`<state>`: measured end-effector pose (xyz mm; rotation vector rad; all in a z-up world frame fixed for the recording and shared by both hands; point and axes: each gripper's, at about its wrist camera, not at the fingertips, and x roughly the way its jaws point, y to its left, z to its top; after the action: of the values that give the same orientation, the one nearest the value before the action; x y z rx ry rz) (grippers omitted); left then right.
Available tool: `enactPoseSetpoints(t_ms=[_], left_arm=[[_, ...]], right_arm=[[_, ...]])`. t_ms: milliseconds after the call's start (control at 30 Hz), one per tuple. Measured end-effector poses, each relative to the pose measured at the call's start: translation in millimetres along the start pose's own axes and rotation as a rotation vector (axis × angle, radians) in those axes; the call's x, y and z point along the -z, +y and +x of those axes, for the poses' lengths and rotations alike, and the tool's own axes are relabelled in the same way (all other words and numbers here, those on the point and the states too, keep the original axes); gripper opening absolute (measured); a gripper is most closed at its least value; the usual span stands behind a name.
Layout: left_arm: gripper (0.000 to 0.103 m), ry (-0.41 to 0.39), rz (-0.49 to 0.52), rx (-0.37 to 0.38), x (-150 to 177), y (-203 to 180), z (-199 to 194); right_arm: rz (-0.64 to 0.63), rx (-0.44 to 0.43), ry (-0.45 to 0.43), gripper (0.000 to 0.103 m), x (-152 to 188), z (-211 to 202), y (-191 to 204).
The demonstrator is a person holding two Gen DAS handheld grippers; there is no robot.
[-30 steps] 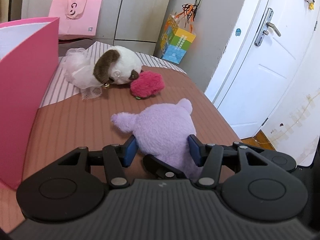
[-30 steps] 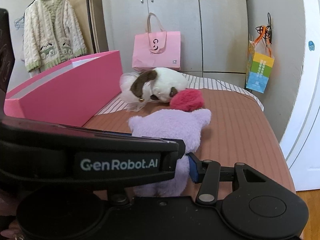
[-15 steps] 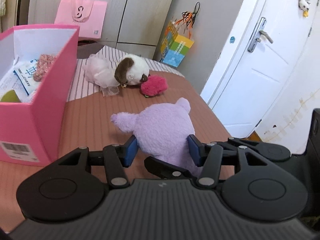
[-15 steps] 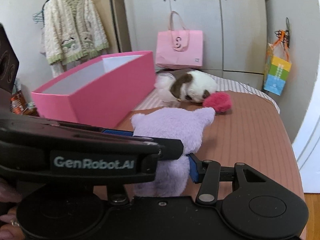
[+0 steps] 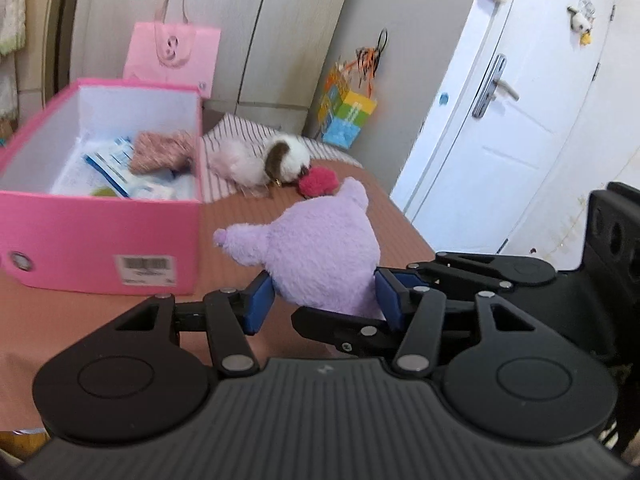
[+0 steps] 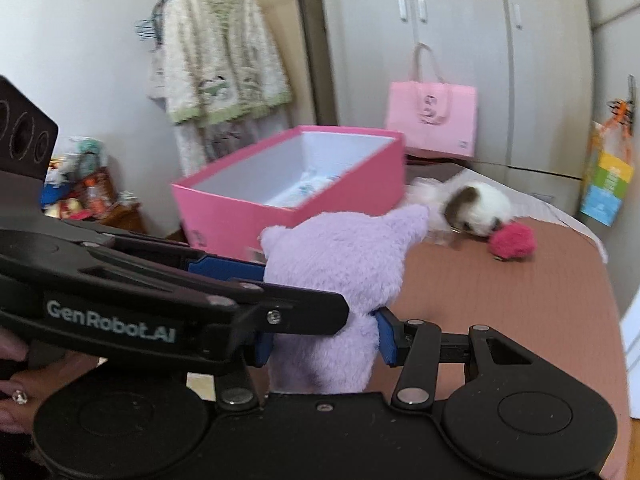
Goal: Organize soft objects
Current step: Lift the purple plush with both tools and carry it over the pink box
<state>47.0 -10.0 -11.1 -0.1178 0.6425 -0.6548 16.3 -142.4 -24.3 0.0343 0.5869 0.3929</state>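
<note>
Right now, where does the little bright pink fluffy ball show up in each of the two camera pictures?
Left wrist view: the pink fluffy ball lies mid-frame, just beyond the purple plush.
Right wrist view: it sits at the right, on the brown cover.
Shared landmark: the white-and-brown plush dog touching it.

Home bedroom: wardrobe (image 6: 460, 40), hung cardigan (image 6: 216, 52), door (image 5: 520, 100), plush toys.

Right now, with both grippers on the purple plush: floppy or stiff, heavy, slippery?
Likely soft: the purple plush pinches in between the left gripper pads. Probably light, stuffed fuzzy fabric. Unlikely to slip; the right gripper also squeezes its narrow lower part.
</note>
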Motion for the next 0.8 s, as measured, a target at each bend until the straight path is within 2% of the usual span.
enactPoseSetpoints(t_ms=[133, 367, 633, 800], left_arm=[[0.053, -0.065, 0.008, -0.002, -7, 13, -29], [0.052, -0.174, 0.0, -0.089, -30, 42, -50], [0.052, -0.195, -0.026, -0.159, -69, 89, -33], [0.052, -0.177, -0.059, -0.18, -92, 118, -8]], right_arm=[[-0.059, -0.029, -0.035, 0.055, -16, -6, 23], [-0.111, -0.077, -0.091, 0.055, -53, 15, 48], [-0.087, -0.132, -0.096, 0.055, -94, 69, 50], [-0.062, -0.16, -0.047, 0.057, -118, 108, 41]])
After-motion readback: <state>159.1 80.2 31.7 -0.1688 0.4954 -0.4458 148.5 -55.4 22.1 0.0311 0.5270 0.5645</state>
